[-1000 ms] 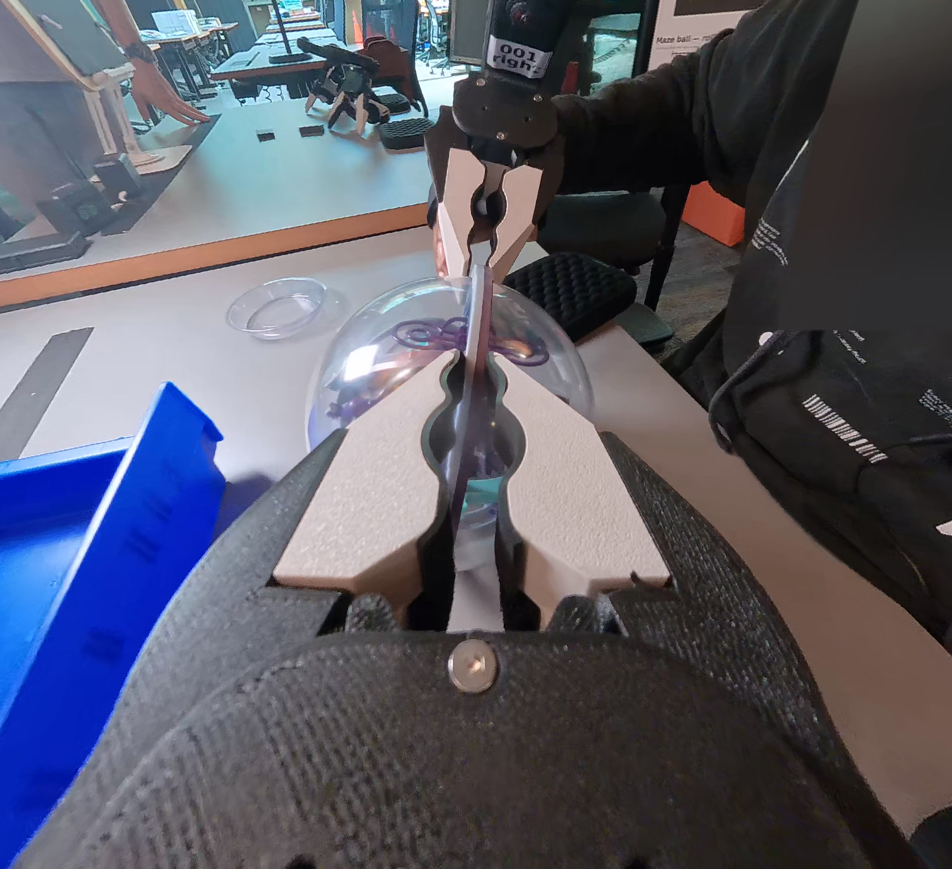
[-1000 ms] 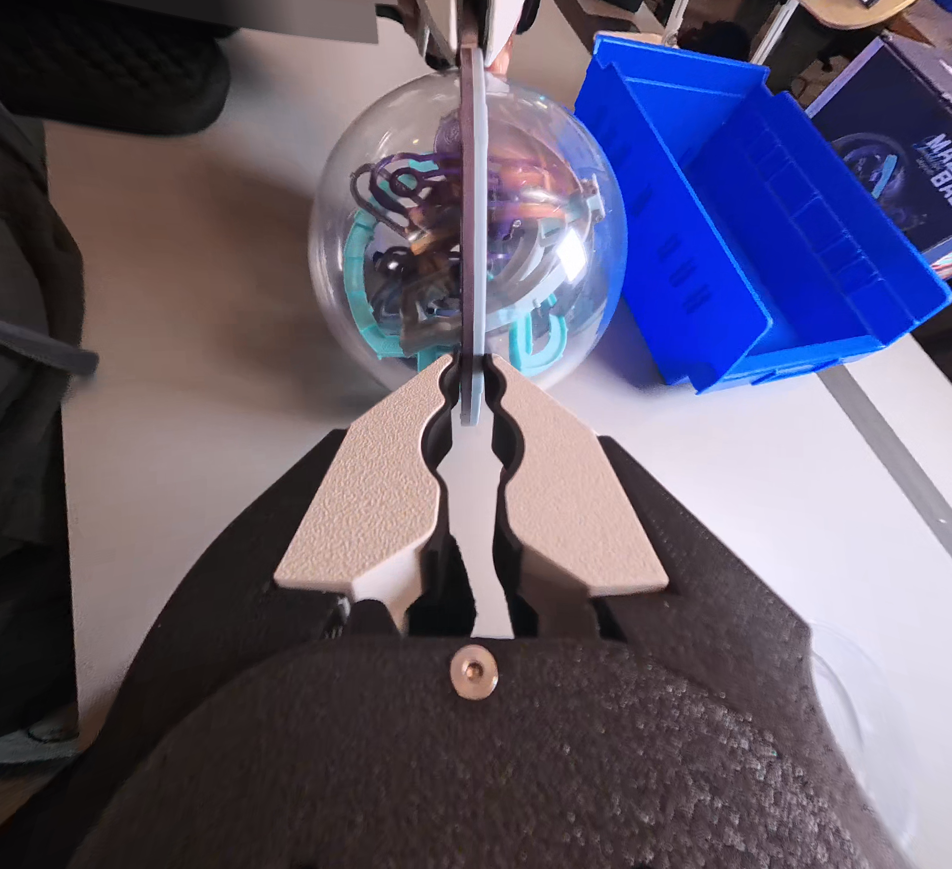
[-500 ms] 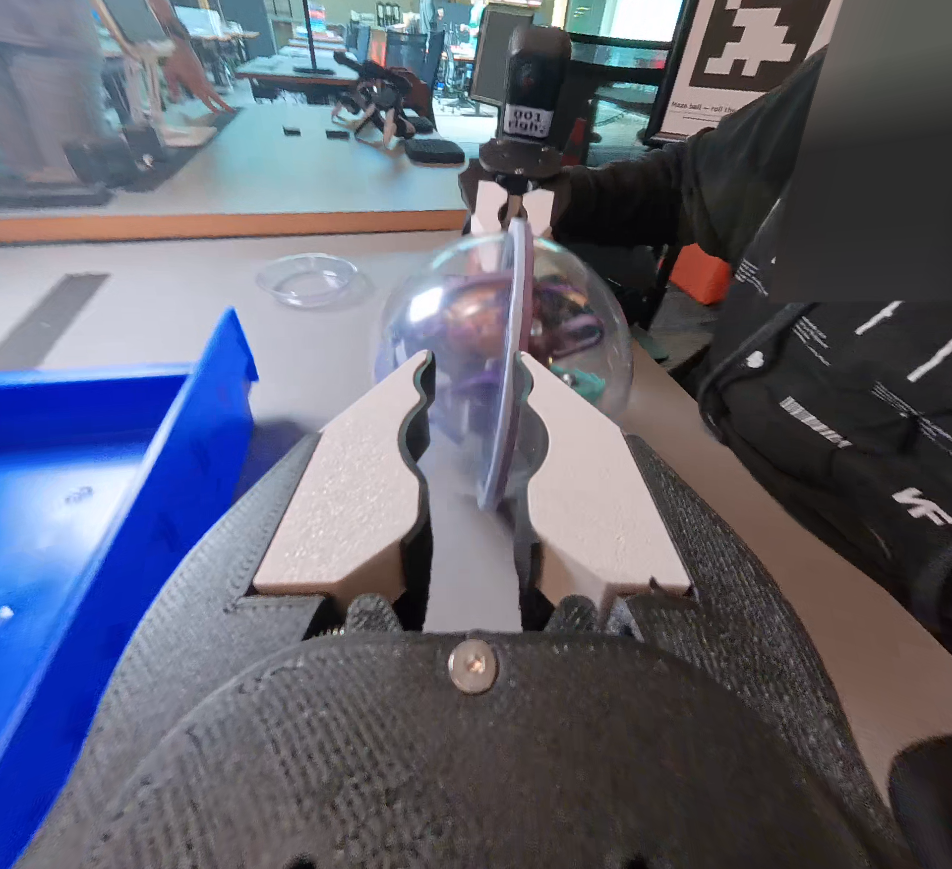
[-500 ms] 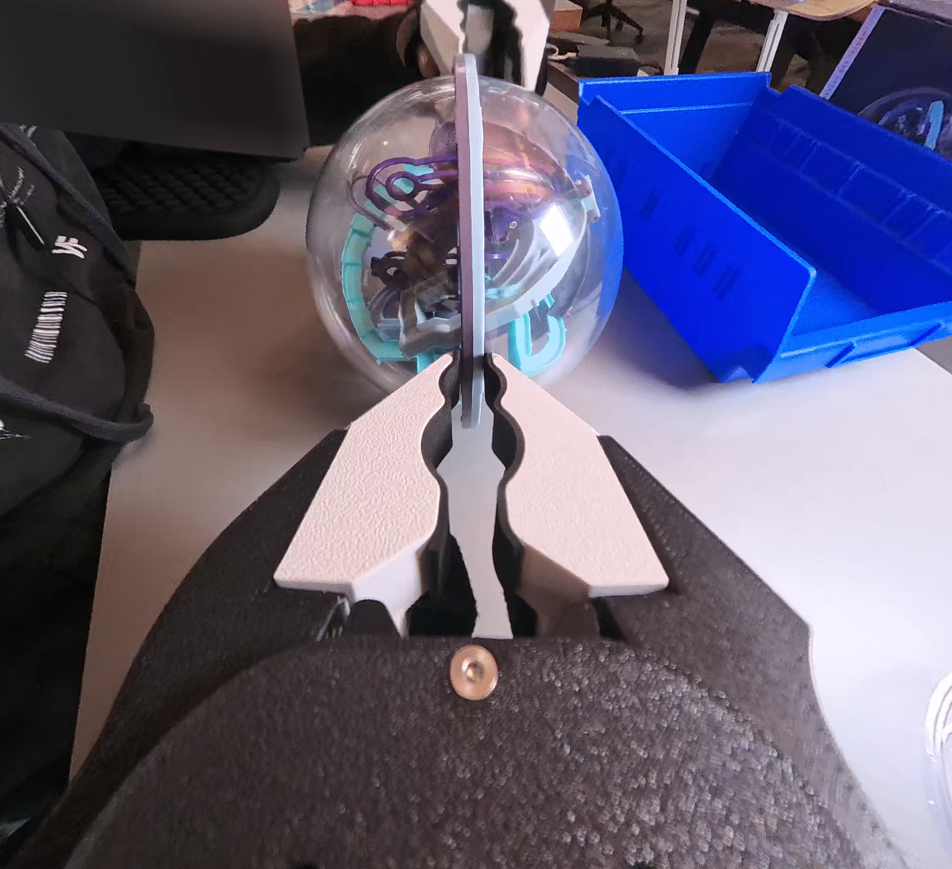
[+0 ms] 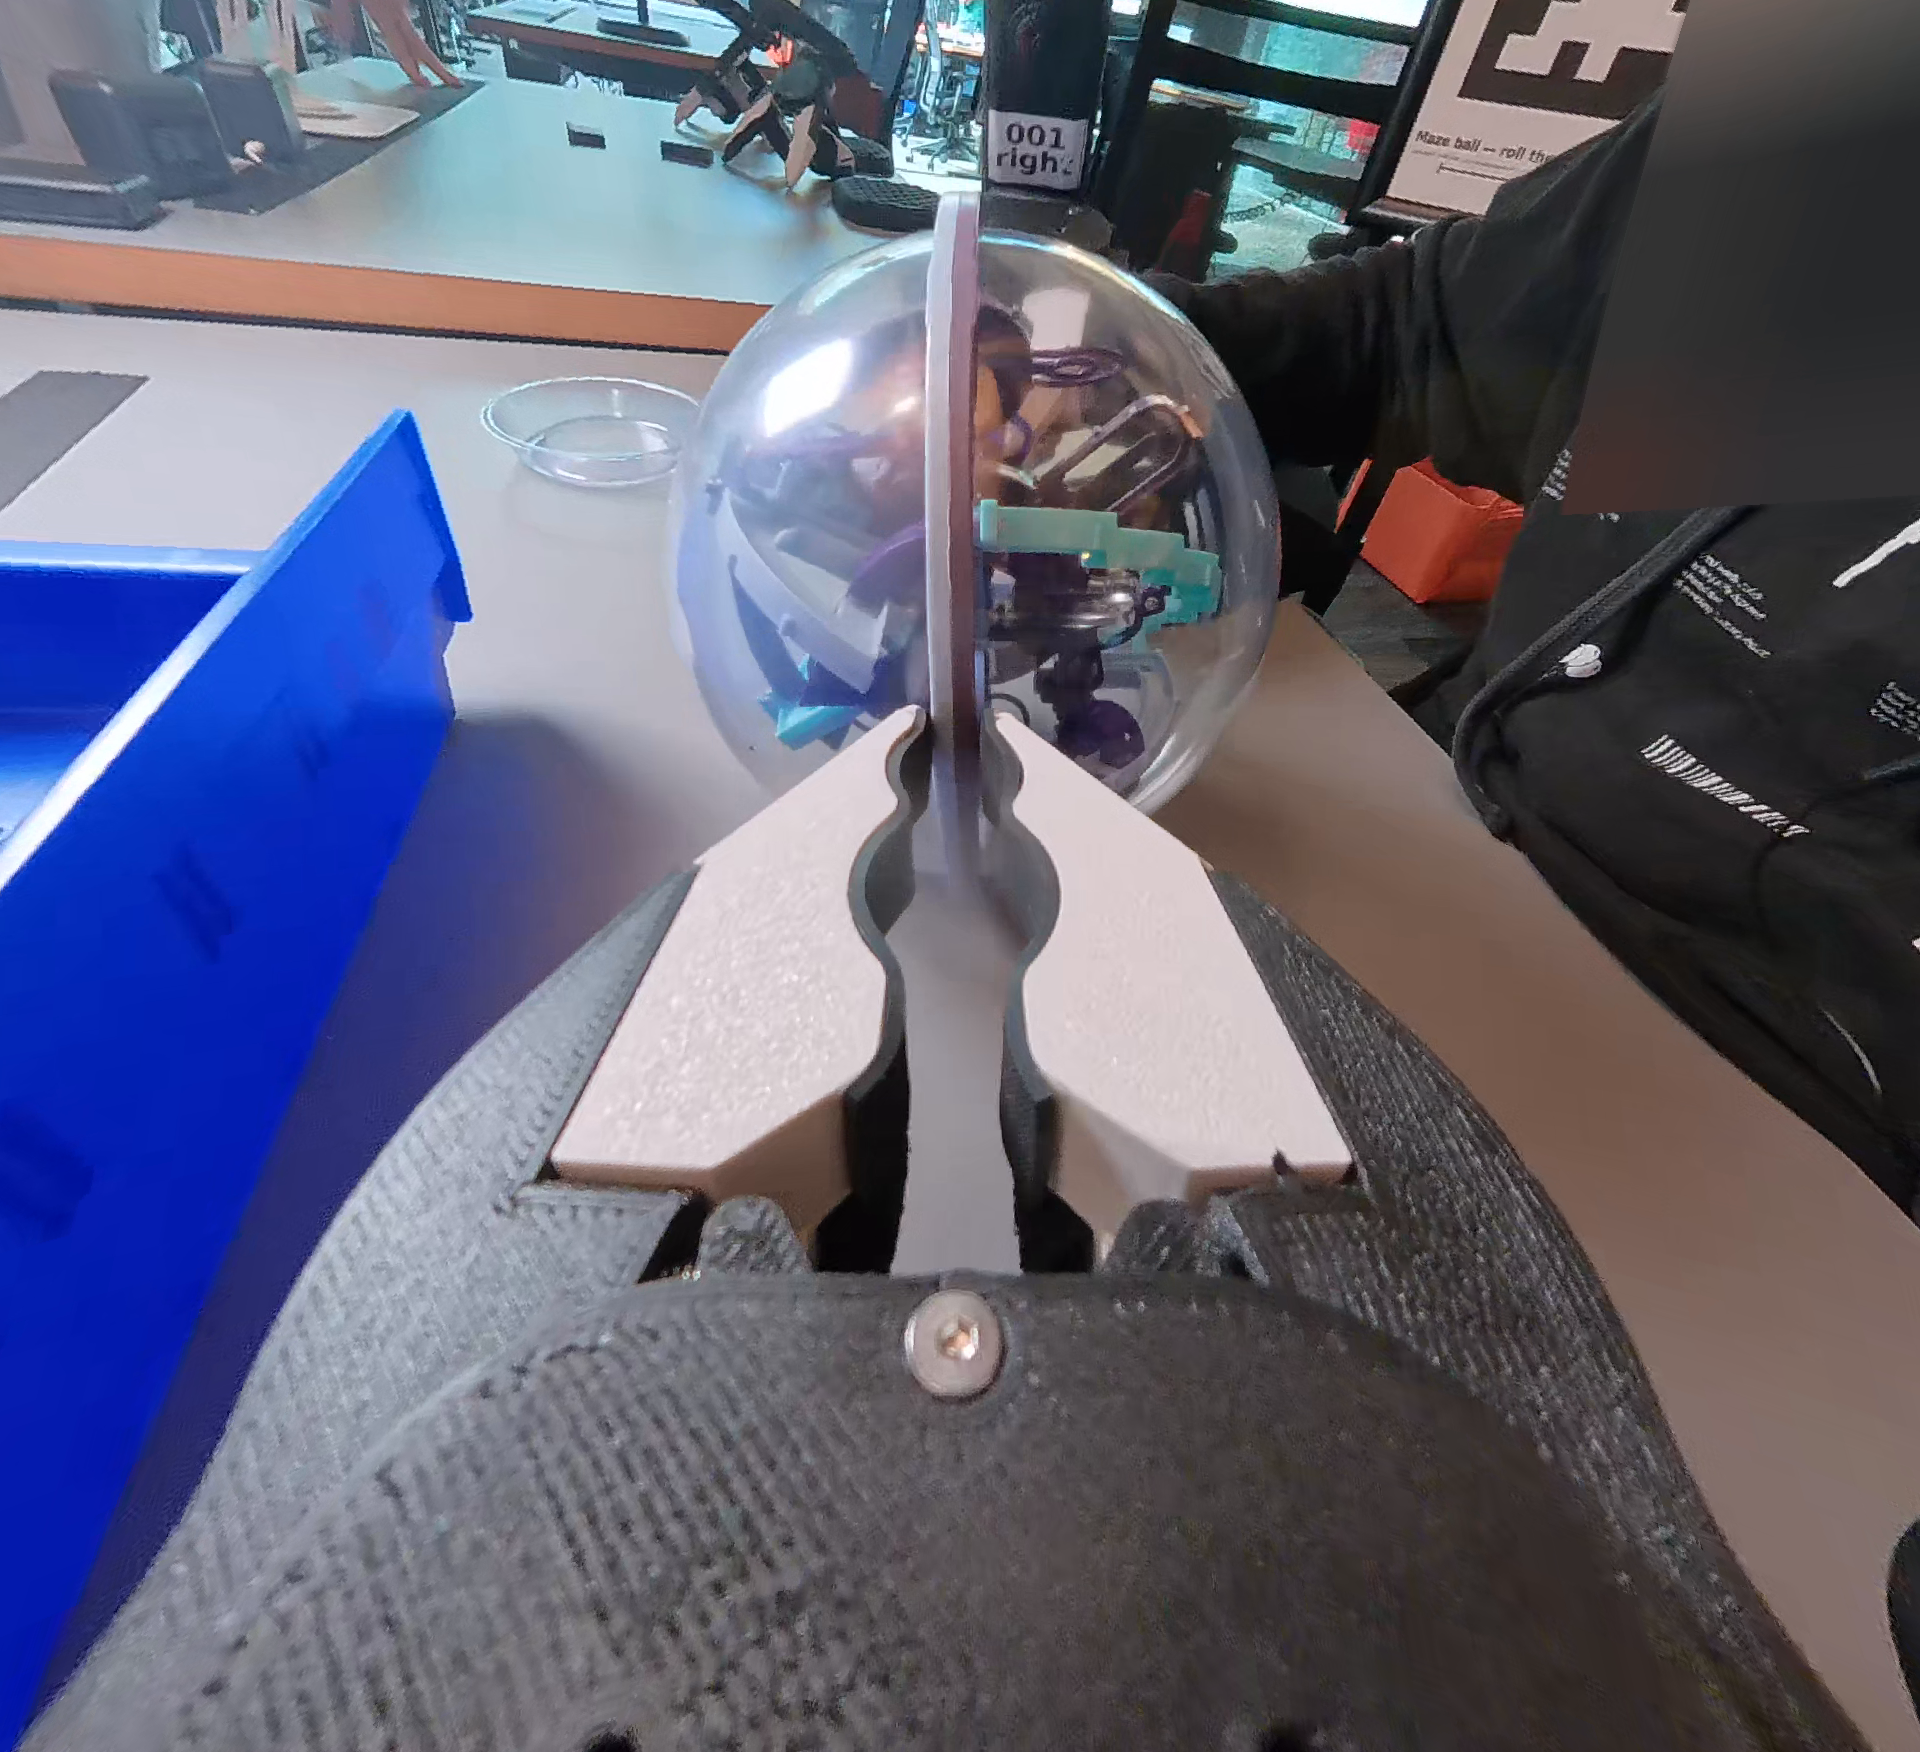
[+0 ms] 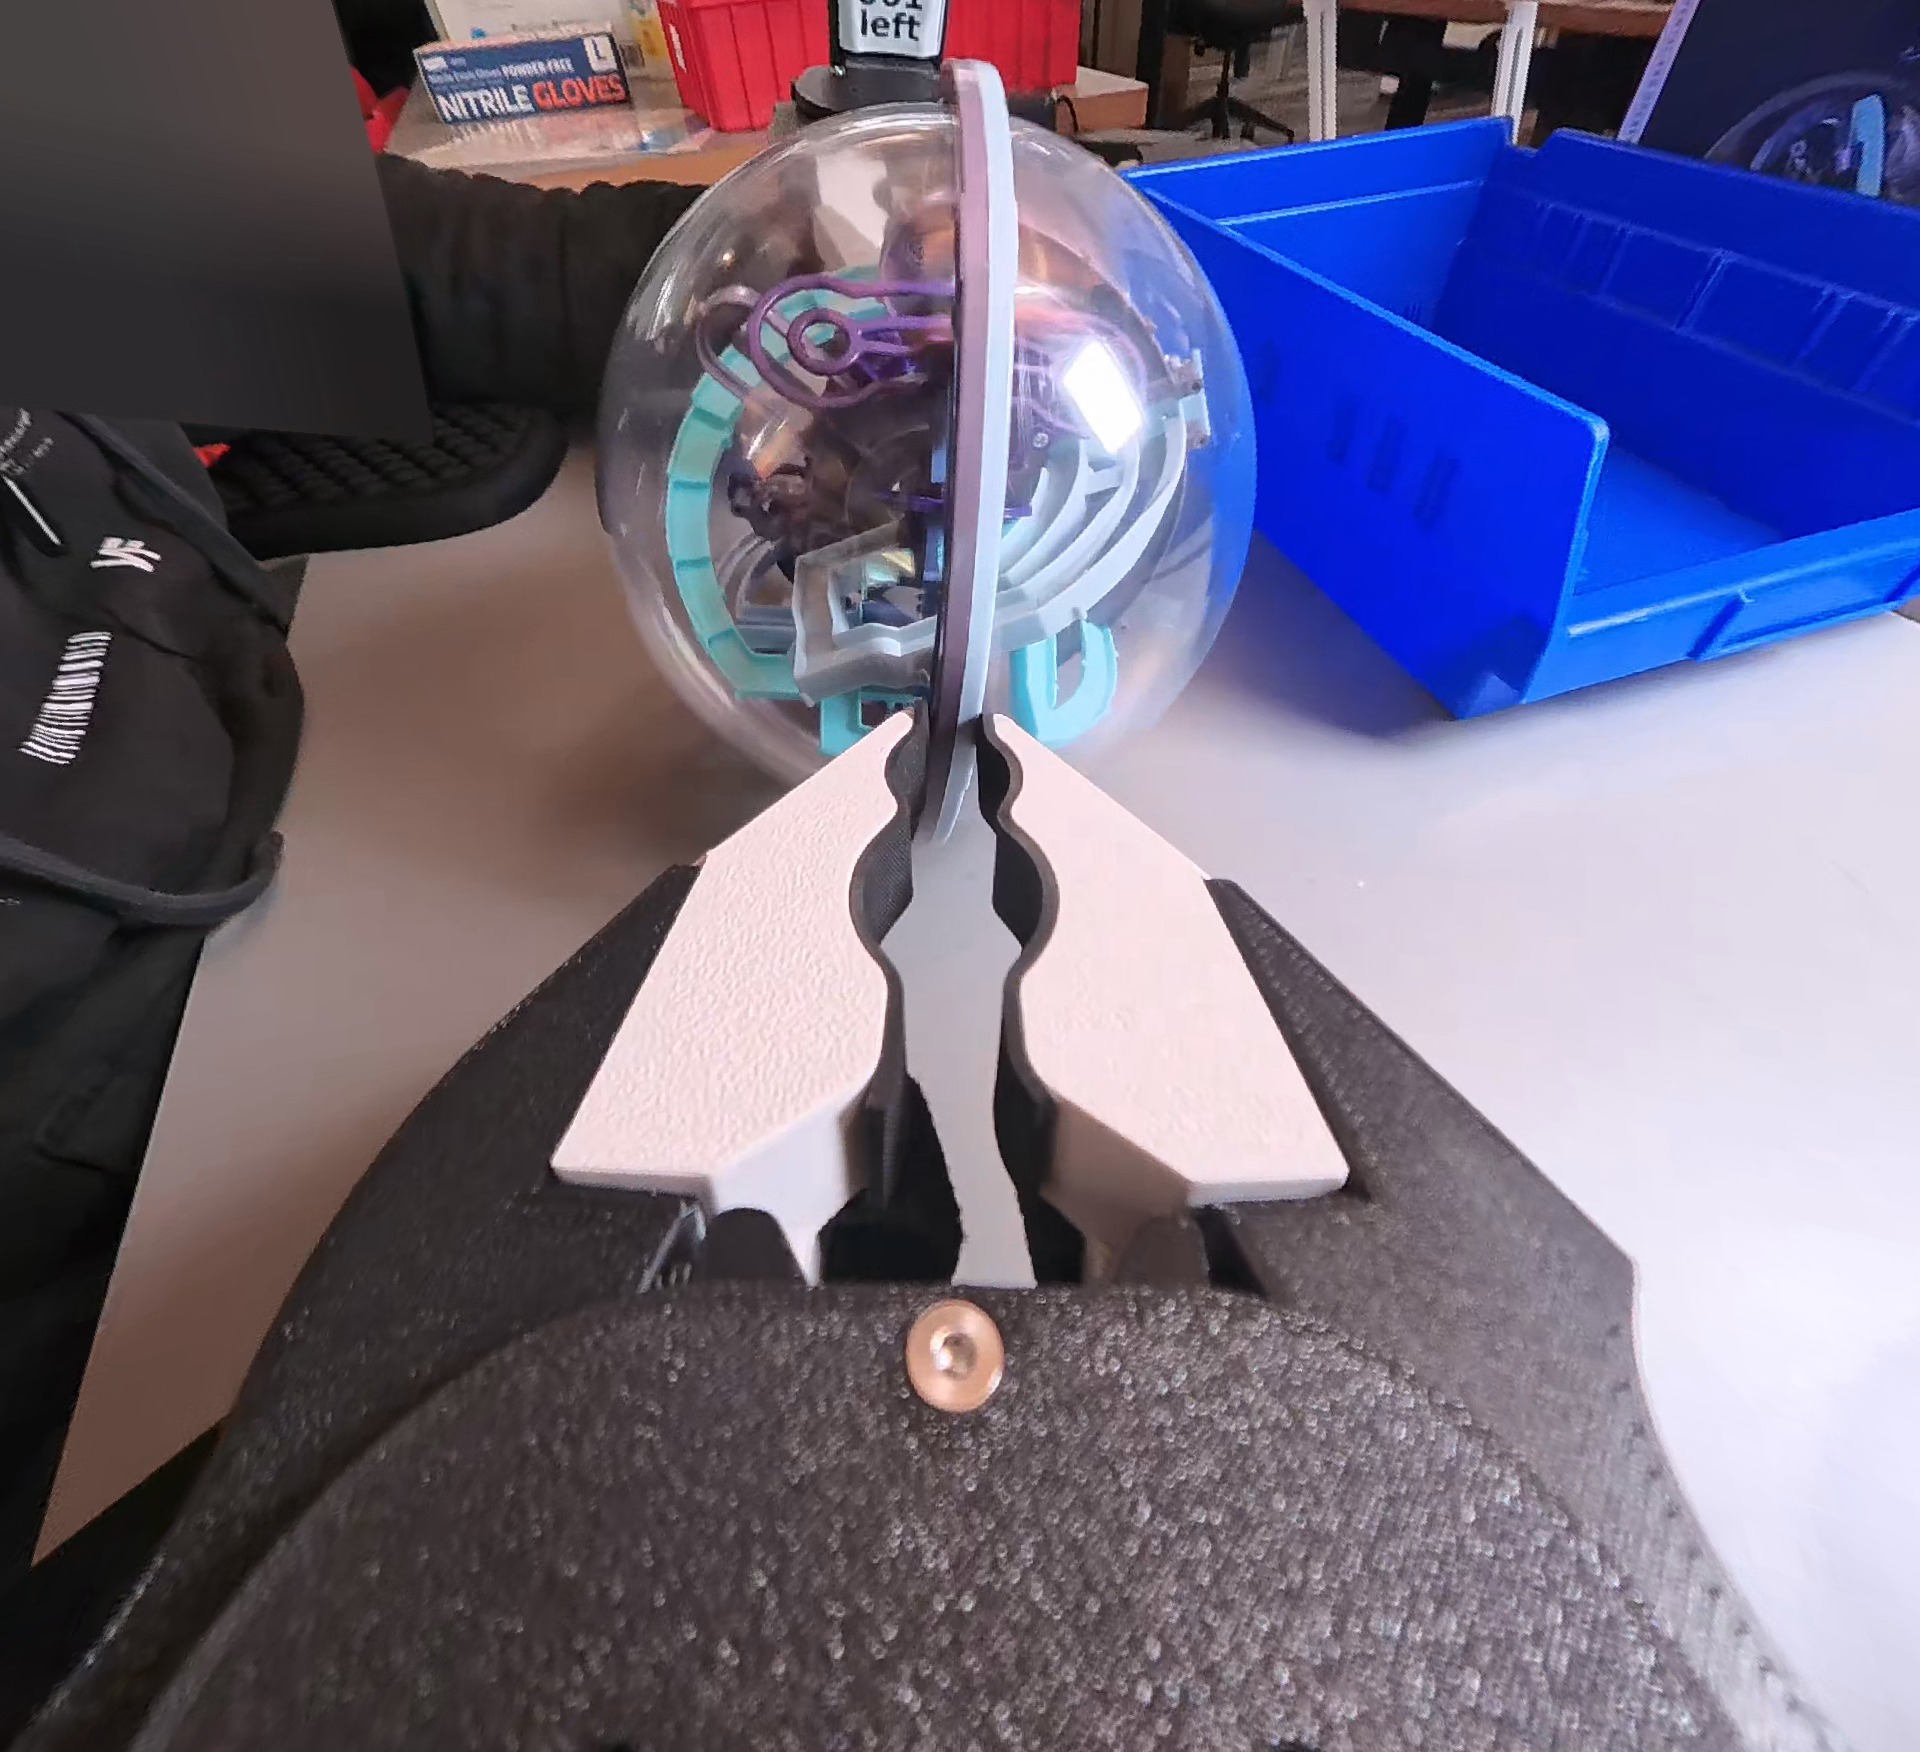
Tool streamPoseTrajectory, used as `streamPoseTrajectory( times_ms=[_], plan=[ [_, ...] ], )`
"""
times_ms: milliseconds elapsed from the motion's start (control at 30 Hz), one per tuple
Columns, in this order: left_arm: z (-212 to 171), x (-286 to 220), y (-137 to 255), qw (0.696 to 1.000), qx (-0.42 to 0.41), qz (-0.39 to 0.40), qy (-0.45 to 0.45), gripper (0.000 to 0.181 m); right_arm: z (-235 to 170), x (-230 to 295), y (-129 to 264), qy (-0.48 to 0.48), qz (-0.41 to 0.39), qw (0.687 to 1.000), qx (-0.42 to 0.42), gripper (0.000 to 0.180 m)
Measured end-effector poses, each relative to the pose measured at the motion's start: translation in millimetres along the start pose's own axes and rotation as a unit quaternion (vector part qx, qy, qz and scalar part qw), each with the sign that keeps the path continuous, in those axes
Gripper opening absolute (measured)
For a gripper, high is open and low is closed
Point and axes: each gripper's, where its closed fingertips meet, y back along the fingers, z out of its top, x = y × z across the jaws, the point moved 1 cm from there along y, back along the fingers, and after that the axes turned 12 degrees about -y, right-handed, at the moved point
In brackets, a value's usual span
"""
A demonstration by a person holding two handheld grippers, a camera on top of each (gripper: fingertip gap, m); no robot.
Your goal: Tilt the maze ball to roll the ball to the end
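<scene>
Left gripper (image 5: 956, 746) and right gripper (image 6: 948, 736) levelled nose to nose from opposite sides, each pair of pale fingers (image 5: 790, 954) pinched onto the thin rim of the maze ball (image 6: 831, 455) between them. Opposite each, only the other's upright black handle, behind the sphere.

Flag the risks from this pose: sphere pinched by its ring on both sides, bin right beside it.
1. Both tongs, left and right, grip only the thin flat ring around the maze ball. A hard tilt could twist the ring out of one grip.
2. The ball appears raised off the table; a slip probably drops it, and it could roll.
3. The blue bin sits close beside it, so a wide tilt may knock it.
</scene>
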Motion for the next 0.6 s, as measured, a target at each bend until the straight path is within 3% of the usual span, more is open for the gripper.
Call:
streamPoseTrajectory(
  times_ms=[600],
  plan=[
    [6.1, -11.0, -6.2, 1.000, 0.013, 0.016, -0.012, 0.007, -3.2, -5.6, 4.3, 0.017, 0.024, 1.000, 0.011, 0.007]
  ],
)
